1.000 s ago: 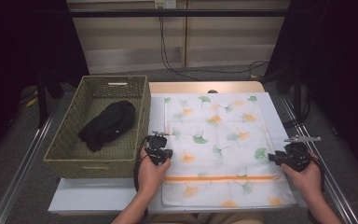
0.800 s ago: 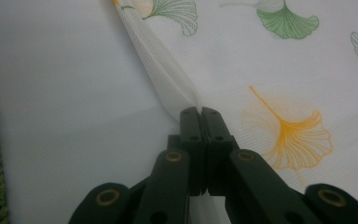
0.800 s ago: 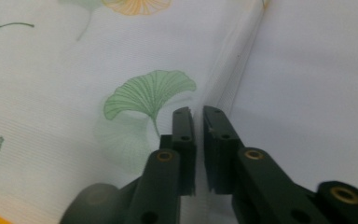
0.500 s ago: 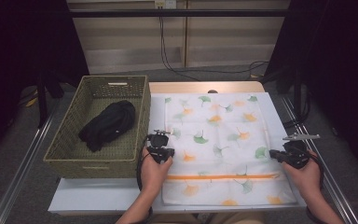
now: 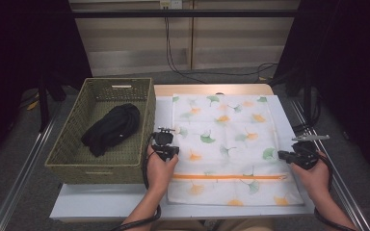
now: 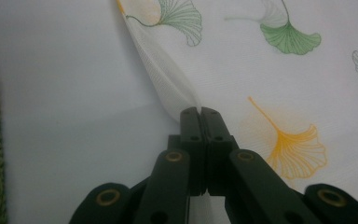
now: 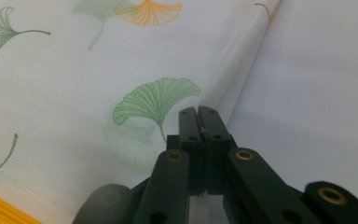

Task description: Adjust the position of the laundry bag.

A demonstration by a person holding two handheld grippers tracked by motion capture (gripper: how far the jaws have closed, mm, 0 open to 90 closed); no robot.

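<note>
**Both grippers pinch the cloth's side edges**

Since the earlier frame the left gripper [image 5: 164, 143] has crept slightly towards the counter's far edge. Both it and the right gripper [image 5: 296, 156] sit pressed together on the cloth [image 5: 226, 144], which lies flat mid-counter. Thin mesh could slip out if one wrist lifts unevenly. Hands are low, forearms entering from the near edge.

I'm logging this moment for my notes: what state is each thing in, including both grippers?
Left gripper: shut on the cloth's left edge, which lifts into a small fold at the jaws.
Right gripper: shut on the cloth's right edge.
Cloth: spread flat on the table, orange stripe near the person.
Basket: upright, open-topped, beside the cloth.
Dark garment: bundled, lying inside the basket.
Table: holds the cloth and basket.
</note>
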